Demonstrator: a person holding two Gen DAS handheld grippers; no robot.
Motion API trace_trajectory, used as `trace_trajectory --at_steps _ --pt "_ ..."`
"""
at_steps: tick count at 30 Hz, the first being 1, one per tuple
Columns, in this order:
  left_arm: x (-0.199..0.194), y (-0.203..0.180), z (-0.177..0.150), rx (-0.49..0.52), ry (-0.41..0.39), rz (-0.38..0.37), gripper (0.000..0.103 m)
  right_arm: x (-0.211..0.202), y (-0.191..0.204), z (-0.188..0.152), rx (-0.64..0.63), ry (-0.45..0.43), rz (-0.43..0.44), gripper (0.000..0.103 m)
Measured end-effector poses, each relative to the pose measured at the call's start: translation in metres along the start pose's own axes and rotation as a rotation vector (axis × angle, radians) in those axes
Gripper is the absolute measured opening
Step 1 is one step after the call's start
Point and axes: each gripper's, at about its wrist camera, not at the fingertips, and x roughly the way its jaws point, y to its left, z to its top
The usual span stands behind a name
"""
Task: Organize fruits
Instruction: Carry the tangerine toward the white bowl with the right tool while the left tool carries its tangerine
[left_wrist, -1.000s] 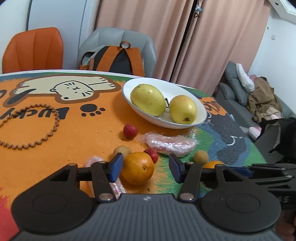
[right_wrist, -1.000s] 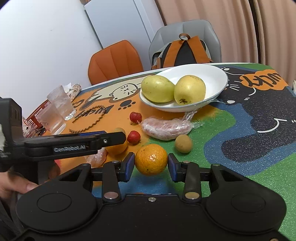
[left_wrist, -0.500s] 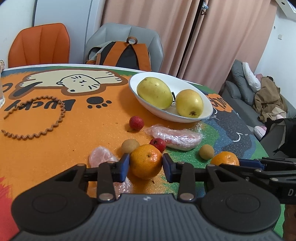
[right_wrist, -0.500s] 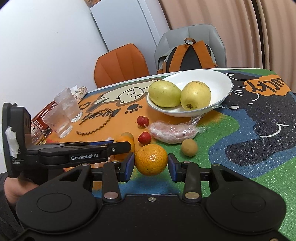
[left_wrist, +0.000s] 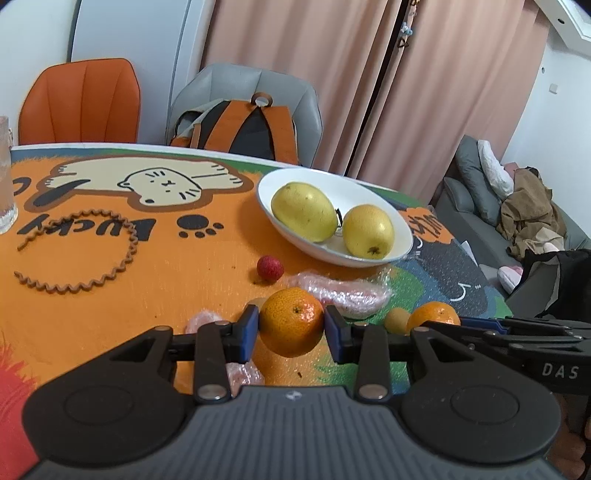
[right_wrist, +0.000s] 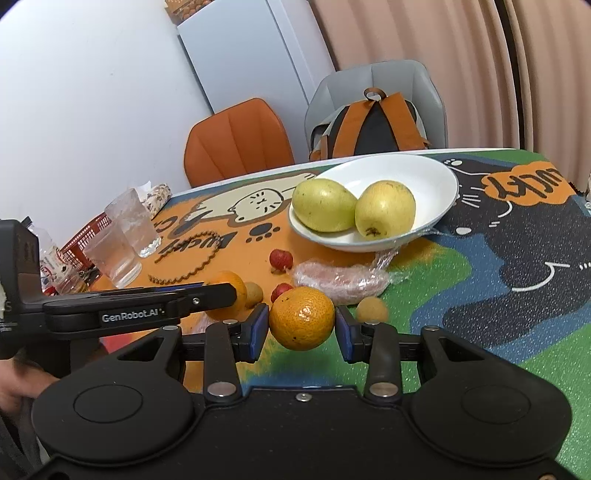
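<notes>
My left gripper (left_wrist: 291, 325) is shut on an orange (left_wrist: 291, 322) and holds it above the table. My right gripper (right_wrist: 302, 325) is shut on a second orange (right_wrist: 302, 323), also lifted. A white bowl (left_wrist: 369, 192) (right_wrist: 424, 177) beyond them holds two yellow-green mangoes (left_wrist: 303, 211) (right_wrist: 324, 209). A red lychee (left_wrist: 270, 268) (right_wrist: 280, 259), a plastic-wrapped fruit (left_wrist: 345, 293) (right_wrist: 341, 278) and a tan longan (left_wrist: 396, 320) (right_wrist: 371, 310) lie on the mat between grippers and bowl.
A brown wavy ring (left_wrist: 74, 254) lies on the orange mat at left. Two glasses (right_wrist: 122, 236) and a red basket (right_wrist: 83, 238) stand at the table's left edge. Chairs and a backpack (left_wrist: 240, 125) stand behind the table. Another wrapped fruit (left_wrist: 203, 321) lies near the left fingers.
My left gripper closed on its orange and lifted it off the table. My right gripper kept its orange and rose a little with it.
</notes>
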Motion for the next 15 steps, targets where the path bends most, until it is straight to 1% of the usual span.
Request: trace_trajectory --at_steps 8,15 --pt "-0.006 -0.003 0.01 0.013 -0.028 -0.011 0.037 -0.003 -0.003 0.009 0.002 -0.028 -0.01 0.037" --pt "-0.008 -0.006 0.023 0.023 -0.06 -0.024 0.037 -0.005 -0.005 0.022 0.0 -0.056 -0.042 0.037"
